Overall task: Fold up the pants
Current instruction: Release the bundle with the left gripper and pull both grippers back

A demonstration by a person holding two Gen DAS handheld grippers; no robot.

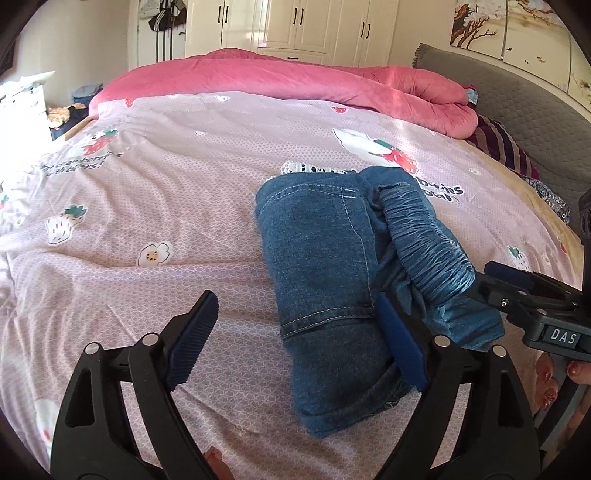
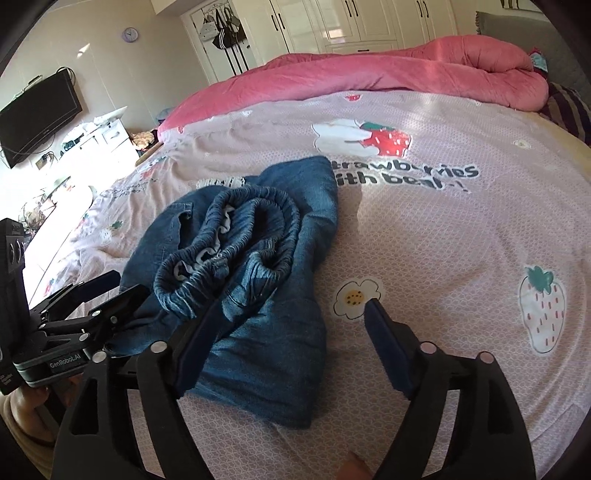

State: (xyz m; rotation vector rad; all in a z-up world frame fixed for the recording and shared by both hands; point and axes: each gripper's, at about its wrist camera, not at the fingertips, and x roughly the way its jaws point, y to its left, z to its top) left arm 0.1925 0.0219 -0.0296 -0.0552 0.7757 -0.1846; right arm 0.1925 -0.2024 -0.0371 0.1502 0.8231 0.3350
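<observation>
The blue denim pants (image 1: 321, 258) lie folded into a thick bundle on the pink strawberry-print sheet (image 1: 147, 221), with the gathered elastic waistband (image 1: 424, 243) on top at the right. My left gripper (image 1: 293, 299) is open wide. Its right finger (image 1: 400, 343) lies against the bundle's near end and its left finger hangs over bare sheet. In the right wrist view the pants (image 2: 266, 295) show the waistband (image 2: 229, 236) bunched up. My right gripper (image 2: 294, 304) is open too, with its left finger (image 2: 199, 339) over the denim and its right finger over the sheet. Neither gripper holds the cloth.
A rolled pink quilt (image 1: 295, 81) runs along the far side of the bed. A grey headboard (image 1: 524, 110) and a striped pillow (image 1: 502, 144) are at the right. White wardrobes (image 1: 314, 26) stand behind. A wall television (image 2: 37, 114) and a white dresser (image 2: 107, 140) are at the left.
</observation>
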